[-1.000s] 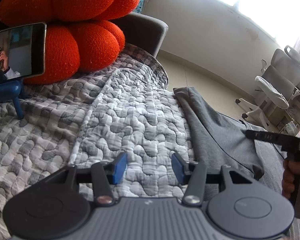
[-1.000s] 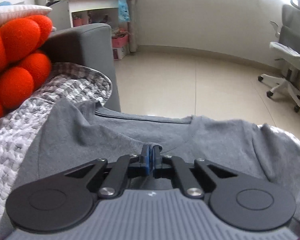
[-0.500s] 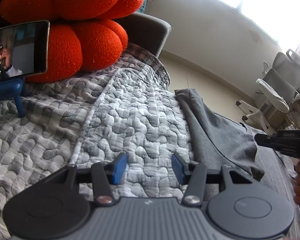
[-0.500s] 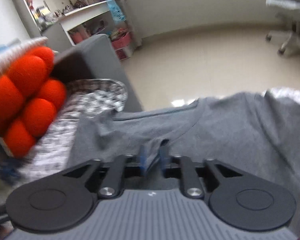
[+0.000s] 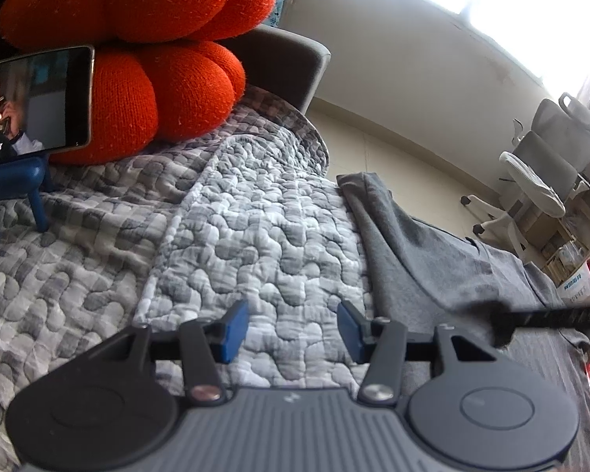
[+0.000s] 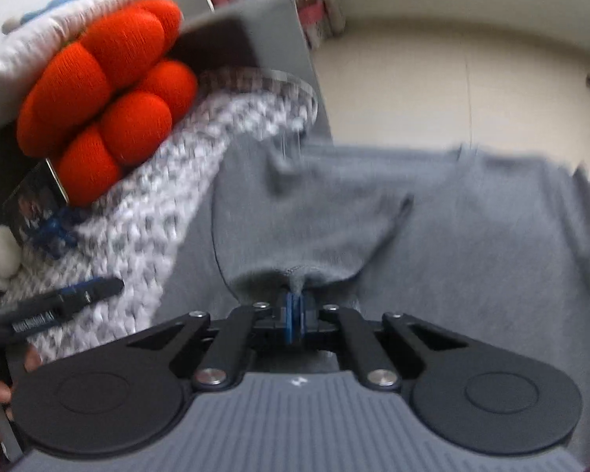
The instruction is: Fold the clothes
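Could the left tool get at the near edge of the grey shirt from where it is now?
Probably yes: the left tool is open over the quilt, the grey shirt lies just to its right, and nothing sits between them.

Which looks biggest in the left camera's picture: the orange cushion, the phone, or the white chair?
1. Orange cushion, clearly the largest.
2. Phone and white chair look about alike. The chair stands far across the room, so it is surely bigger in truth; I won't rank them.

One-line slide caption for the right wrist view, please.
Right tongs shut on a bunched fold of the grey shirt, lifted above the quilt; orange cushion behind.
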Action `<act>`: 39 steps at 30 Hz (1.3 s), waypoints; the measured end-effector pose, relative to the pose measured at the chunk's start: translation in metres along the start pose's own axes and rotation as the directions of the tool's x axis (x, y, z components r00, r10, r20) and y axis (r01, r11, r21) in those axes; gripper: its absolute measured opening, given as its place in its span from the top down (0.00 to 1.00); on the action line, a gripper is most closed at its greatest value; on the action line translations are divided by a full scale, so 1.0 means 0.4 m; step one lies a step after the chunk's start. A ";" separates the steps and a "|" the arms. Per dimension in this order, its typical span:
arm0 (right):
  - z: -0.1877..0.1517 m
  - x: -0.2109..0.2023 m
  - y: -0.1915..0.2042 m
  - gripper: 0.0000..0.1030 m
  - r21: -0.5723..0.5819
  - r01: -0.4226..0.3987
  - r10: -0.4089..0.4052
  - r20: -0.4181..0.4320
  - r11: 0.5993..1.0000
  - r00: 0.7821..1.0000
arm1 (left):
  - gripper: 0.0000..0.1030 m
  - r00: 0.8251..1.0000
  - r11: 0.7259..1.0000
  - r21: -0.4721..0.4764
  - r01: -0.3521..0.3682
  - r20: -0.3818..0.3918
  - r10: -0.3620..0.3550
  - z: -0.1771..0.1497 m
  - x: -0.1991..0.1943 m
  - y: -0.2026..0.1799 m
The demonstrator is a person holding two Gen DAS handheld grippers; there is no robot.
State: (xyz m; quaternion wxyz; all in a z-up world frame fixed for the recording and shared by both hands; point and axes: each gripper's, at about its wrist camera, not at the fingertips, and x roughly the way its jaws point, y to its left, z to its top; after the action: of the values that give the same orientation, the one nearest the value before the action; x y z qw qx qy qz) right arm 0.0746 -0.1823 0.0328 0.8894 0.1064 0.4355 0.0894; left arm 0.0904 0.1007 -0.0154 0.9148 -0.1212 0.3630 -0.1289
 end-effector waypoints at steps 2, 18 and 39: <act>0.006 -0.008 0.016 0.97 -0.034 0.034 -0.034 0.010 0.999 0.999 | 0.50 1.000 1.000 -0.006 0.000 0.002 0.000 0.003 0.000 0.004; -0.114 -0.148 0.115 0.81 -0.061 0.120 -0.115 0.089 0.991 0.989 | 0.50 1.000 1.000 -0.027 0.011 0.010 -0.011 0.003 -0.013 0.007; -0.641 -0.337 0.228 0.62 0.182 -0.089 0.091 -0.005 0.979 0.996 | 0.50 0.999 0.999 0.013 0.045 0.030 -0.045 -0.042 -0.099 -0.020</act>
State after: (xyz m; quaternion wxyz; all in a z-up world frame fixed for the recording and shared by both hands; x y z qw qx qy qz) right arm -0.2166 -0.0999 0.0057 0.8682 0.2058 0.4424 0.0901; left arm 0.0497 0.1038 0.0005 0.9179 -0.1258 0.3453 -0.1498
